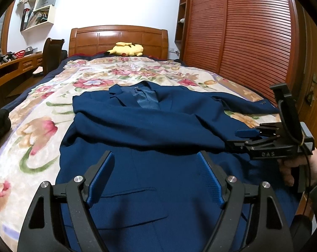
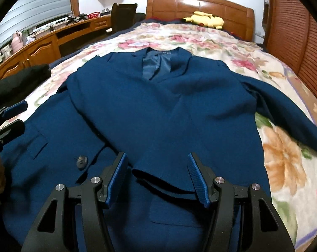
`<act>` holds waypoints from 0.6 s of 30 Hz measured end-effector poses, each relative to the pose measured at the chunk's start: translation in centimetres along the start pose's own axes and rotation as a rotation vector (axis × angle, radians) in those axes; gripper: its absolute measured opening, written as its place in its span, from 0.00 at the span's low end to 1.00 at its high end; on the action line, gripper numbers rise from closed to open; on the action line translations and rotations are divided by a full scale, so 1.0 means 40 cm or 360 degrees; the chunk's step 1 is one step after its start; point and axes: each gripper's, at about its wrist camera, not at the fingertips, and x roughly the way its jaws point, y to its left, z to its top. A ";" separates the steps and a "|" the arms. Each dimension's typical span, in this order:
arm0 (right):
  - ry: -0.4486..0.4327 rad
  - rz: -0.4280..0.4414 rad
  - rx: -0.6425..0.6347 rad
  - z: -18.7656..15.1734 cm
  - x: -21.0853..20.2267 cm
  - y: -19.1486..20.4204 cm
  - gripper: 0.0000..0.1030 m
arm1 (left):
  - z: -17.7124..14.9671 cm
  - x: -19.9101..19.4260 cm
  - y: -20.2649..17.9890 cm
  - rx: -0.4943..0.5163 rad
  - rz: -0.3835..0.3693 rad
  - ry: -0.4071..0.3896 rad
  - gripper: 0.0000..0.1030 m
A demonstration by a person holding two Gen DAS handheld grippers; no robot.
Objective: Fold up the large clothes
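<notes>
Ahead, in the left wrist view, the navy blazer [image 1: 150, 126] lies front-up on the floral bedspread [image 1: 42, 126], bare bedspread at its left, a wardrobe [image 1: 253, 42] hemming the right; the left gripper [image 1: 155, 163] gapes wide over the hem, holding nothing. Seen from the right wrist view, one sleeve is folded across the chest and the other trails right (toward the bed's edge), while the right gripper [image 2: 157, 168], half open, straddles the folded sleeve's cuff [image 2: 164, 180] without pressing it.
</notes>
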 end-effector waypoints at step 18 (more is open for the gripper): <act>0.0003 -0.0410 0.0190 0.111 -0.013 -0.123 0.16 | -0.008 0.002 -0.010 0.0047 0.0000 0.0008 0.78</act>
